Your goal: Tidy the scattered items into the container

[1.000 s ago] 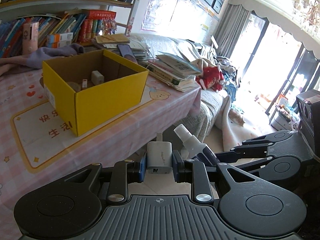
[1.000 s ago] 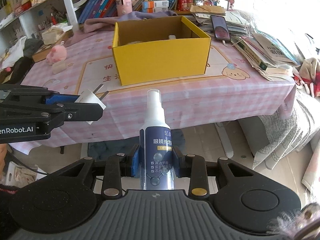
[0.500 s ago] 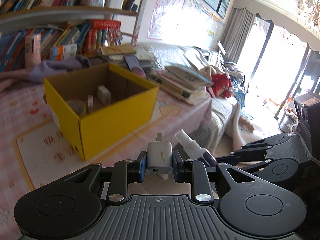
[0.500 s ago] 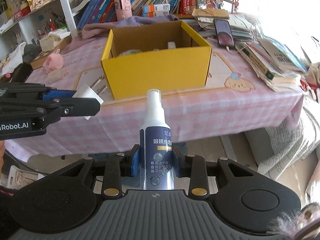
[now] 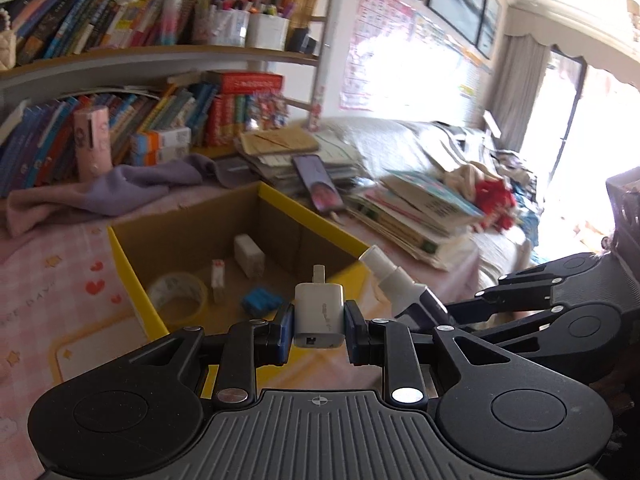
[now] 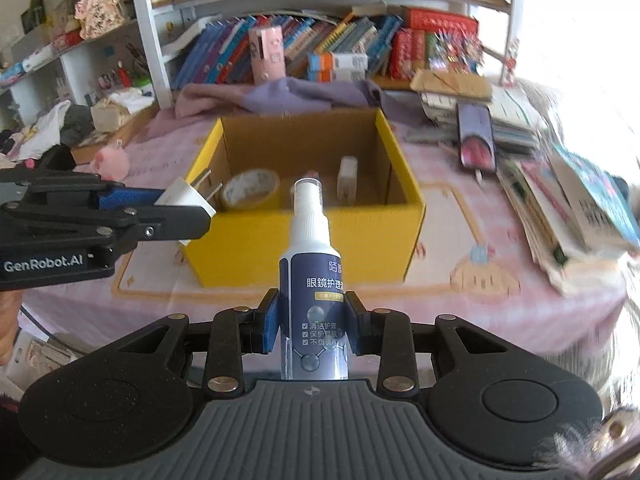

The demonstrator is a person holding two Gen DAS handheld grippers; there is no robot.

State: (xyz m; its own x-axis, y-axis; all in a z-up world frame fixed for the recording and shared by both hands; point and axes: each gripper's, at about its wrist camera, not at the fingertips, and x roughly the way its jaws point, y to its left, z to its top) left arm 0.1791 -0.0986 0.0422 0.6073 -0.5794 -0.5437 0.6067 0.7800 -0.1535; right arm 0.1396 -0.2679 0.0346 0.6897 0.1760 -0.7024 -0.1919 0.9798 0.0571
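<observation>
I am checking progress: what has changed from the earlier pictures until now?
Both grippers came closer to the yellow box, whose inside now shows. The left gripper stays shut on the white charger, and the right gripper on the spray bottle. Nothing was released; the box stayed in place.

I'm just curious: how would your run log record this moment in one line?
left gripper: holds charger | right gripper: holds spray bottle | yellow box: ahead, open
</observation>
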